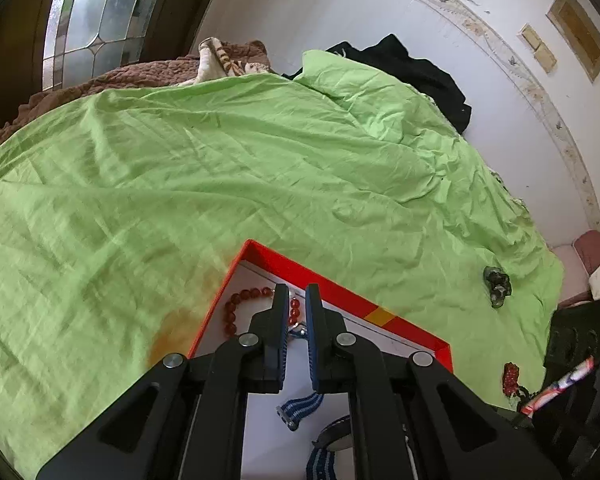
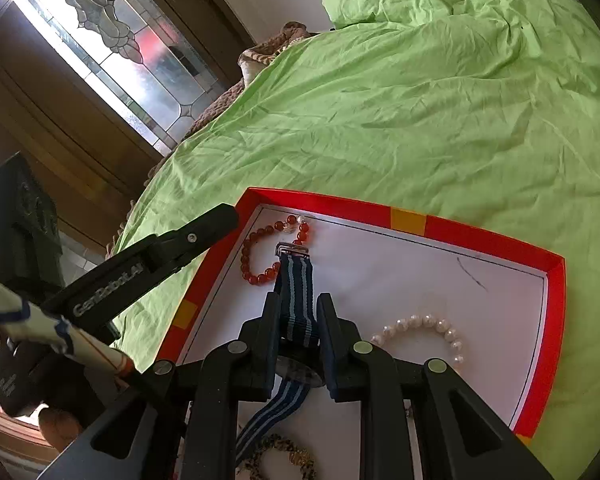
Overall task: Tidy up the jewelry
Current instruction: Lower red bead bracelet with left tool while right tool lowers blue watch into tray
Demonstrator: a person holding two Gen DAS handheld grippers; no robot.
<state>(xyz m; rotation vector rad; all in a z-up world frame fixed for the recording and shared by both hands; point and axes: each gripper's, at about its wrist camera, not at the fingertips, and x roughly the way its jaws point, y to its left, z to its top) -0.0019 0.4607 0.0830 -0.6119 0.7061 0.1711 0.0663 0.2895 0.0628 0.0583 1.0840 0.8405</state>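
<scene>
Left black two-finger gripper [image 1: 297, 300]: angled downward, blue-padded jaws nearly together, nothing between them. Right black two-finger gripper [image 2: 299, 308]: angled downward, jaws clamped (pads pressing each side) on a blue-striped fabric-strap watch [image 2: 296, 312].

We are holding our left gripper [image 1: 297, 294], jaws nearly together, over the red box [image 1: 342, 294] containing red beads [image 1: 236, 308].

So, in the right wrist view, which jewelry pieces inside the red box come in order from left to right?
Red round-bead bracelet → blue striped fabric-strap watch → white pearl bracelet.
</scene>
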